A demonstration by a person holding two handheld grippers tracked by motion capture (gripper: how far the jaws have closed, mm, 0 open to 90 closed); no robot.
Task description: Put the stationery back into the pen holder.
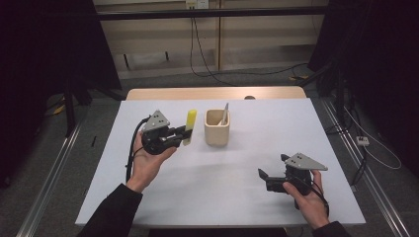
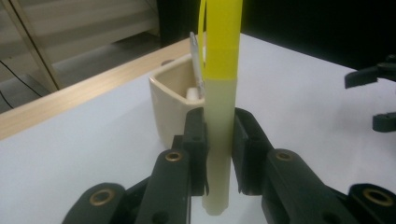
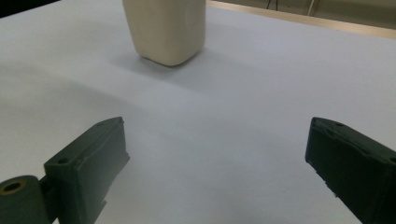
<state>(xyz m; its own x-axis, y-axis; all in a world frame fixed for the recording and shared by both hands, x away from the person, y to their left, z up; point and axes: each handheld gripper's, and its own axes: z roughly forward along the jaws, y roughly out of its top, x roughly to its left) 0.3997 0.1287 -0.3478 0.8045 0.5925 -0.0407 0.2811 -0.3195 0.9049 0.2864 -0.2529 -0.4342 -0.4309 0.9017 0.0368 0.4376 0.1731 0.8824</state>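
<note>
Right tool point(image 1: 271, 178) sits nearest, low at about 5 o'clock on the white surface point(image 1: 237, 197), its jaws spread wide apart with nothing between them; in the right gripper view they frame bare surface, with the cup ahead at 12 o'clock. Left tool point(image 1: 184, 134) is farther out, at about 10 o'clock from the right one, its jaws clamped on the pale lower half of a cream and yellow marker pen point(image 2: 219, 121), held upright and apparently clear of the surface. Just beyond the pen, at 3 o'clock from it in the high view, stands the beige holder cup point(image 1: 217, 129), which already has a slim pen-like thing point(image 1: 225, 114) leaning inside. Judging by this, the step in hand is carrying the marker pen to the cup. The next move likely calls for lifting its lower end above the rim, centring it over the opening, lowering it and then parting the jaws
</note>
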